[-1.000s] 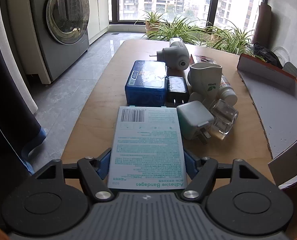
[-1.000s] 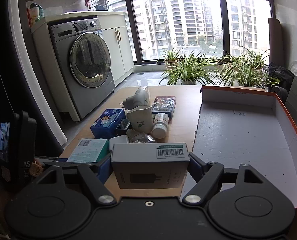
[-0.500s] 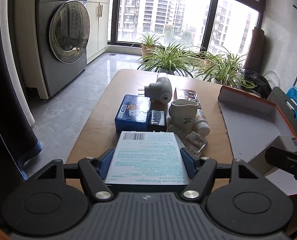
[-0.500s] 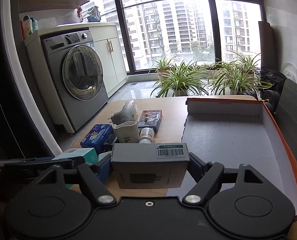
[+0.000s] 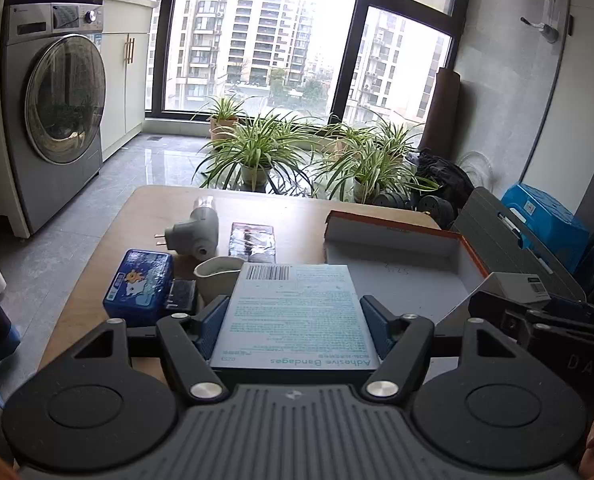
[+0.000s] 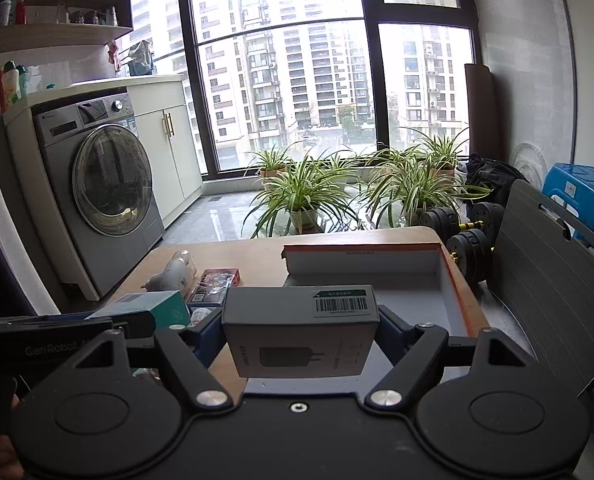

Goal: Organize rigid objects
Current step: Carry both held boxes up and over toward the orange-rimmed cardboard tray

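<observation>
My left gripper (image 5: 293, 326) is shut on a pale teal box of adhesive bandages (image 5: 295, 312), held flat above the wooden table (image 5: 145, 208). A grey charger box (image 6: 300, 330) with a barcode label sits clamped in my right gripper (image 6: 300, 334). Both are lifted in front of the white cardboard tray with an orange rim (image 6: 377, 280), also seen in the left wrist view (image 5: 397, 248). The right gripper and its grey box show at the right edge of the left wrist view (image 5: 517, 284); the left gripper with the teal box shows at the left of the right wrist view (image 6: 153, 308).
On the table's left part lie a blue tissue pack (image 5: 139, 286), a black adapter (image 5: 182, 294), a white cup (image 5: 217, 276), a grey plug-in device (image 5: 195, 234) and a dark card pack (image 5: 253, 242). A washing machine (image 5: 53, 112), potted plants (image 5: 257, 152) and dumbbells (image 6: 469, 236) stand beyond.
Both grippers have risen and tilted up with their boxes still held. The table items have dropped lower and farther in view, and the tray now lies just ahead of both boxes.
</observation>
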Available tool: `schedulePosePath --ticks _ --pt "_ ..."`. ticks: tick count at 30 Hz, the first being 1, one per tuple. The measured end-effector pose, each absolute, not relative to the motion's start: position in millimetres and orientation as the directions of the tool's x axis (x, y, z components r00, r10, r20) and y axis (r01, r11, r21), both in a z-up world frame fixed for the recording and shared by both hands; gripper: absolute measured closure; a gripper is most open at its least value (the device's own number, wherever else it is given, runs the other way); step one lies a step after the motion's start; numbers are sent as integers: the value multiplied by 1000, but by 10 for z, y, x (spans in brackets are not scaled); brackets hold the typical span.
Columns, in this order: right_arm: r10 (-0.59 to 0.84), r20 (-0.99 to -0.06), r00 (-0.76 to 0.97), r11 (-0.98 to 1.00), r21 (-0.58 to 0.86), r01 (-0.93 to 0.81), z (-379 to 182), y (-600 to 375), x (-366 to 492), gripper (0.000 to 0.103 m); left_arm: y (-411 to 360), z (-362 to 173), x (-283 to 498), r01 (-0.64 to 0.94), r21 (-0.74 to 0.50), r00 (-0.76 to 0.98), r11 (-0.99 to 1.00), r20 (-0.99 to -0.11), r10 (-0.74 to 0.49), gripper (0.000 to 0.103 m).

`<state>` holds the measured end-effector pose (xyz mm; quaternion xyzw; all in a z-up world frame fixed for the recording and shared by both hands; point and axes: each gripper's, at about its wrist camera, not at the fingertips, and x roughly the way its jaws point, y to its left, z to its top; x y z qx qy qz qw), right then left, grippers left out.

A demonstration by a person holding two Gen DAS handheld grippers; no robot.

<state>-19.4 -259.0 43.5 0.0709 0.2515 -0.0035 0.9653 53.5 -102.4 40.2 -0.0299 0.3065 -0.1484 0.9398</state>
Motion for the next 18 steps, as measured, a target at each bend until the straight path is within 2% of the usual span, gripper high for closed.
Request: schedulePosePath --ticks 7,18 --pt "-53 -491 869 988 102 117 615 -2995 -26 11 -1492 495 731 343 -157 758 926 -536 -371 31" --pt "-87 -518 851 984 87 153 666 -3176 244 11 -1723 579 890 350 -163 758 922 -529 -381 31"
